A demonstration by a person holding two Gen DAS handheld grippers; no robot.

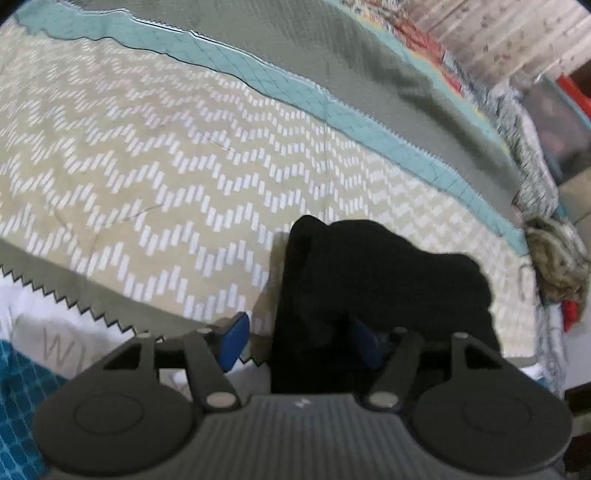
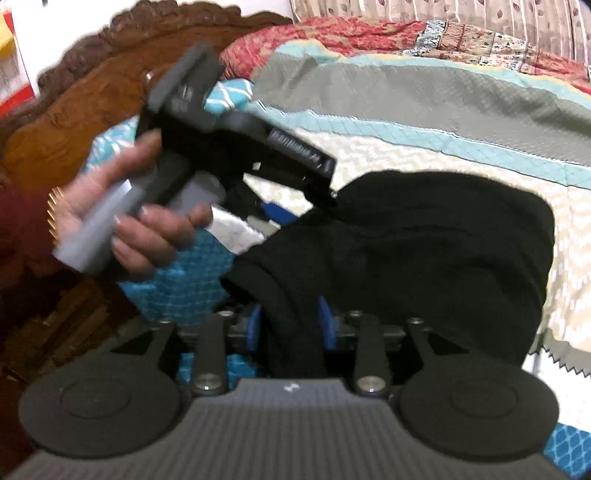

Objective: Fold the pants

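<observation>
The black pants (image 2: 424, 251) lie bunched on the patterned bedspread (image 1: 147, 166). In the left wrist view the pants (image 1: 376, 280) drape over my left gripper (image 1: 299, 339); its blue fingers (image 1: 234, 341) stand wide apart with cloth between them, so it looks open. My right gripper (image 2: 291, 328) has its blue pads close on a fold of the black cloth and grips it. The left gripper (image 2: 280, 212), held in a hand, also shows in the right wrist view at the pants' far-left edge.
A carved wooden headboard (image 2: 74, 96) stands at the left. A teal-and-grey quilt border (image 1: 332, 96) runs across the bed, with floral bedding (image 2: 369, 33) behind. A yarn-like bundle (image 1: 557, 254) sits at the bed's right edge.
</observation>
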